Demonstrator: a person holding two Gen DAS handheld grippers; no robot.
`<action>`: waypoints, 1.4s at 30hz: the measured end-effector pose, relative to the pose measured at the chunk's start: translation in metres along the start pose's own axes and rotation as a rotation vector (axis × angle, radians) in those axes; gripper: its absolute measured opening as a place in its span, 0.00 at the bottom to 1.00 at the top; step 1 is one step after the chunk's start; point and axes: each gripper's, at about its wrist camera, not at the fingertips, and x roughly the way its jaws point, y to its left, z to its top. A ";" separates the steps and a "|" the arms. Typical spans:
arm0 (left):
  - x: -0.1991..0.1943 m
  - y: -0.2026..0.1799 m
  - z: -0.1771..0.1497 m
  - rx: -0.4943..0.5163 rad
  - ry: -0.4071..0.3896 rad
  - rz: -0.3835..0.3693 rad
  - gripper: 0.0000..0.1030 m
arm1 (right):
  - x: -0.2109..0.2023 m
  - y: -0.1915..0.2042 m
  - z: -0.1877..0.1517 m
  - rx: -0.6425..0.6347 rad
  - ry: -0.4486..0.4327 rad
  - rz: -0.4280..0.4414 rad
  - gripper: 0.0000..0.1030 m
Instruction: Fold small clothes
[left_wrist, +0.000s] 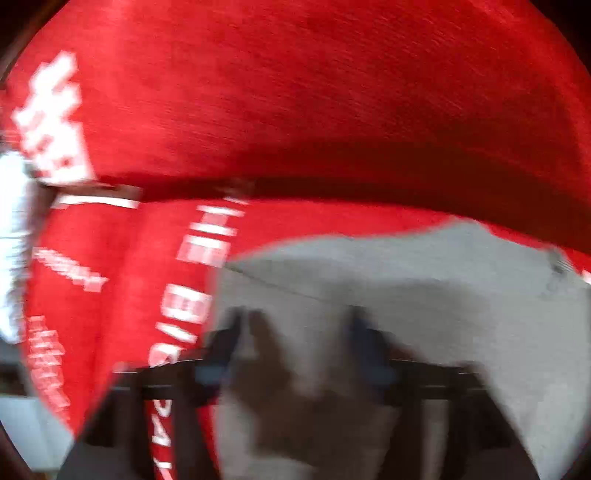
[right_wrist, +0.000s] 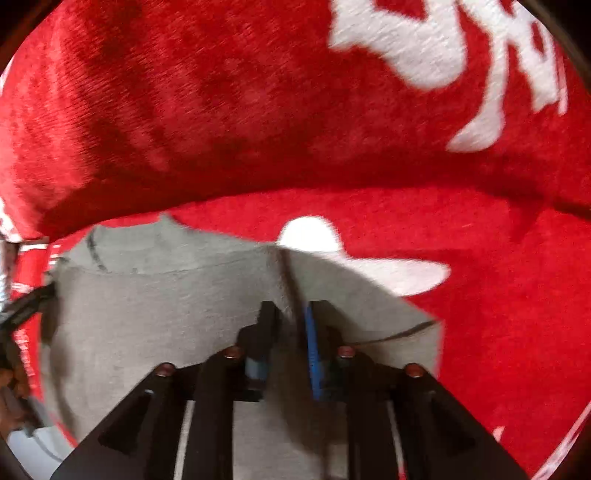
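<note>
A small grey garment (left_wrist: 406, 277) lies flat on a red cloth with white lettering (left_wrist: 295, 92). The left wrist view is motion-blurred. My left gripper (left_wrist: 299, 332) hovers over the garment's left part, its jaws wide open with nothing between them. In the right wrist view the same grey garment (right_wrist: 166, 302) shows a dark fold line running up its middle. My right gripper (right_wrist: 291, 314) points down at that fold, its jaws a narrow gap apart, the fold edge lying in the gap without the blue pad (right_wrist: 309, 332) pressing it.
The red cloth (right_wrist: 221, 92) with its large white print fills the far side of both views, a raised fold of it shadowing the garment's far edge. Something white (left_wrist: 11, 240) shows at the left rim. A dark object (right_wrist: 26, 306) sits at the garment's left edge.
</note>
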 end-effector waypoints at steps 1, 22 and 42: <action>-0.002 0.011 0.002 -0.022 -0.010 0.028 0.75 | -0.002 -0.003 0.001 0.013 0.003 -0.006 0.27; -0.018 0.101 -0.143 -0.170 0.257 -0.140 0.76 | -0.063 0.003 -0.146 -0.122 0.116 0.040 0.17; -0.055 0.130 -0.138 -0.077 0.224 -0.205 0.76 | -0.067 0.071 -0.174 0.225 0.204 0.542 0.53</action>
